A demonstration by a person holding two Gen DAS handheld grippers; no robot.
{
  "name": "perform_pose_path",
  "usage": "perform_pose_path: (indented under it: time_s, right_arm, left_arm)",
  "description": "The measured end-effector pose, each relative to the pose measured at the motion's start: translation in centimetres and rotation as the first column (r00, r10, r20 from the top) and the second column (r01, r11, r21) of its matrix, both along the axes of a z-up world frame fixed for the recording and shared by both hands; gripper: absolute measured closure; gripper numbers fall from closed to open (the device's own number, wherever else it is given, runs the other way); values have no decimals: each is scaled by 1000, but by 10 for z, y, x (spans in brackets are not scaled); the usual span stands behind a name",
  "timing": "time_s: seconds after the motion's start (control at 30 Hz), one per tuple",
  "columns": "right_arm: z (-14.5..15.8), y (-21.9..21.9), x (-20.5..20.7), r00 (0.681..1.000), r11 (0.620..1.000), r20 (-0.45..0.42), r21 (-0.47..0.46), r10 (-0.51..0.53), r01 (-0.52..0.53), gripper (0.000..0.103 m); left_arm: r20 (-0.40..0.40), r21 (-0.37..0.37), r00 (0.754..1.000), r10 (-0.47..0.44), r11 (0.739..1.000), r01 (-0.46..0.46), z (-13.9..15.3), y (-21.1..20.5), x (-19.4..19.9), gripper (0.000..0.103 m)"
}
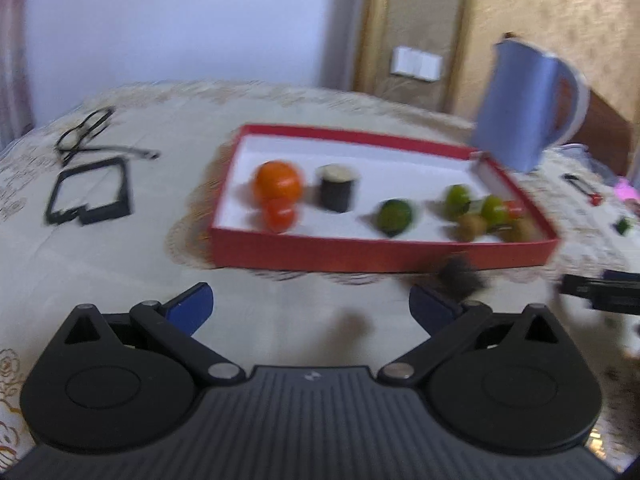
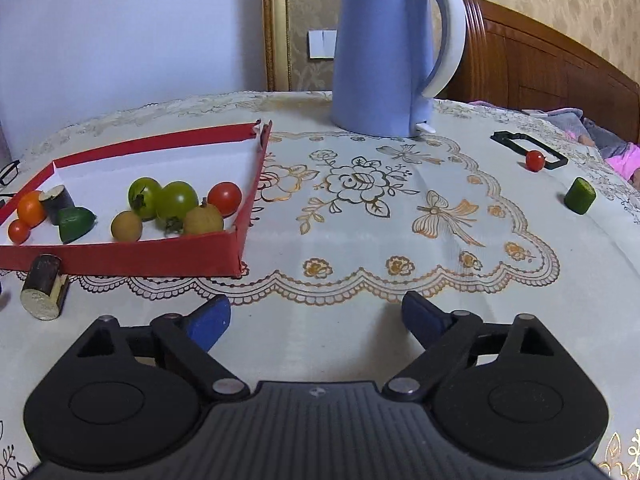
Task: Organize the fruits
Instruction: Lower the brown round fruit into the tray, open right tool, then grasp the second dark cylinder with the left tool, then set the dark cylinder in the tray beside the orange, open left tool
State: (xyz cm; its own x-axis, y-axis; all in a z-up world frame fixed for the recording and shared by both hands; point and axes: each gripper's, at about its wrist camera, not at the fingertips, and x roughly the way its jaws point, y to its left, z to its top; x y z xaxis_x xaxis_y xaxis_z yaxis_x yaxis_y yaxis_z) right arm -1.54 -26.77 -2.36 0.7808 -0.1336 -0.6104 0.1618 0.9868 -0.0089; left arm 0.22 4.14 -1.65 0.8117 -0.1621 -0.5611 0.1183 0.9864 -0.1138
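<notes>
A red box [image 2: 120, 258] with a white floor holds an orange [image 2: 30, 208], a small red tomato [image 2: 19, 231], a dark cylinder piece [image 2: 59, 201], a green wedge [image 2: 75, 222], two green tomatoes [image 2: 176, 199], two tan fruits [image 2: 203, 219] and a red tomato [image 2: 225, 197]. Outside the box lie a dark cylinder piece [image 2: 45, 293], a red cherry tomato [image 2: 535, 160] and a green cucumber piece [image 2: 580, 195]. My right gripper [image 2: 316, 322] stands open over bare cloth. The left wrist view is blurred: my left gripper [image 1: 311, 307] is open before the box [image 1: 380, 254].
A blue kettle [image 2: 384, 52] stands behind the box's right corner. A black frame [image 2: 528, 148] lies far right by the cherry tomato. In the left wrist view, glasses [image 1: 86, 130] and a black frame [image 1: 90, 192] lie left of the box. A bed headboard [image 2: 540, 68] is beyond.
</notes>
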Motion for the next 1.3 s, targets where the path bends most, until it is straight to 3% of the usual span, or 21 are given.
perform_pose_path:
  time_s: [0.2,0.3,0.5,0.57,0.63,0.8,0.87,0.97,1.17,1.3]
  right_arm:
    - [-3,-1,1,1000,1000,-8,0,-5,5,3]
    - [-2,-1,0,1000,1000,-9,0,-7,7,3]
    - [-2,0,1,1000,1000,-8,1,-7,7,3]
    - [-2,0,1,1000,1000,-9,1,-7,7,3]
    - [-2,0,1,1000,1000,-8,1,-7,7,3]
    - [-2,0,1,1000,1000,-9,1,-7,7,3]
    - [-2,0,1,1000,1000,-9,1,-7,7,3]
    - [-2,0,1,1000,1000,-9,1,-7,7,2]
    - [-2,0,1,1000,1000,-9,2,-7,7,2]
    - [-2,0,0,1000,1000,-9,2,-7,7,2]
  left_arm:
    - [37,56,994,-100,994,98,9,-48,-9,0]
    - [37,109,996,-83,991,79,4,-69,0,0]
    - [-14,88,999,-52,995,53,-9,-82,20,0]
    - [-27,102,999,-45,994,47,-16,-82,25,17]
    - [-27,120,999,-46,992,49,-18,-84,24,18]
    - [-8,124,997,-80,989,81,-17,-87,19,39]
    - [1,120,994,-108,987,107,-15,-91,16,62]
    - [14,146,993,-114,983,111,-15,-98,13,63]
    - [17,125,992,-121,985,118,-12,-91,6,64]
    - [76,99,989,-128,988,120,8,-78,-9,64]
